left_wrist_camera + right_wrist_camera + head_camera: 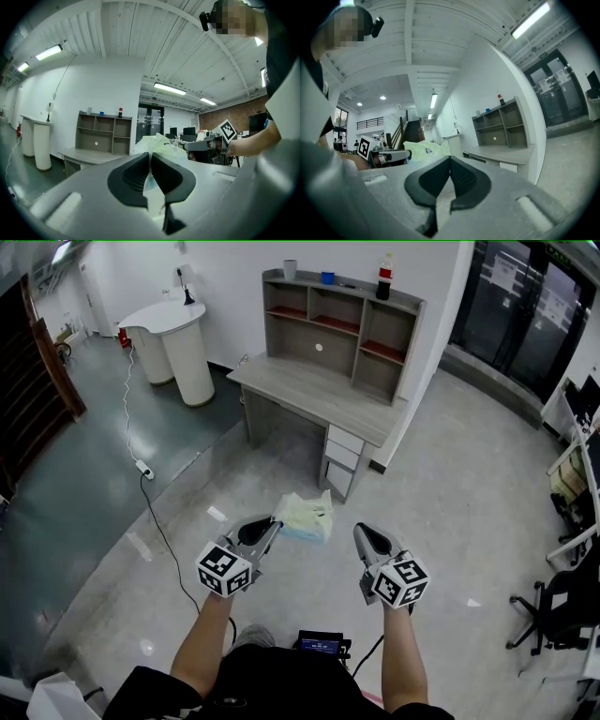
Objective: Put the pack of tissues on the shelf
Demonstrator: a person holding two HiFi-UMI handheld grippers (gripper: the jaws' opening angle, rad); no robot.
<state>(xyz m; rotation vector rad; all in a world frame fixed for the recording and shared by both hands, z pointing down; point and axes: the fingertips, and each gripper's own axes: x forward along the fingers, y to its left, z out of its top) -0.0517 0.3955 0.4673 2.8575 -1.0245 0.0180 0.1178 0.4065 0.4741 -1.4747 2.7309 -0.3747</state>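
The pack of tissues (307,517), pale green and white in soft plastic, hangs above the floor with my left gripper (275,524) shut on its near left edge. In the left gripper view the pack (161,143) bulges just beyond the closed jaws of that gripper (150,155). My right gripper (367,534) is held beside the pack, to its right and apart from it, shut with nothing in it. From the right gripper view (450,160) the pack (425,150) shows at the left. The grey shelf unit (339,326) stands on a desk against the wall ahead.
The grey desk (314,395) has drawers (342,457) at its right end. A bottle (384,277) and small cups (290,269) stand on the shelf top. A white round counter (178,343) is at the left, a cable with a power strip (142,468) lies on the floor, and office chairs (553,610) are at the right.
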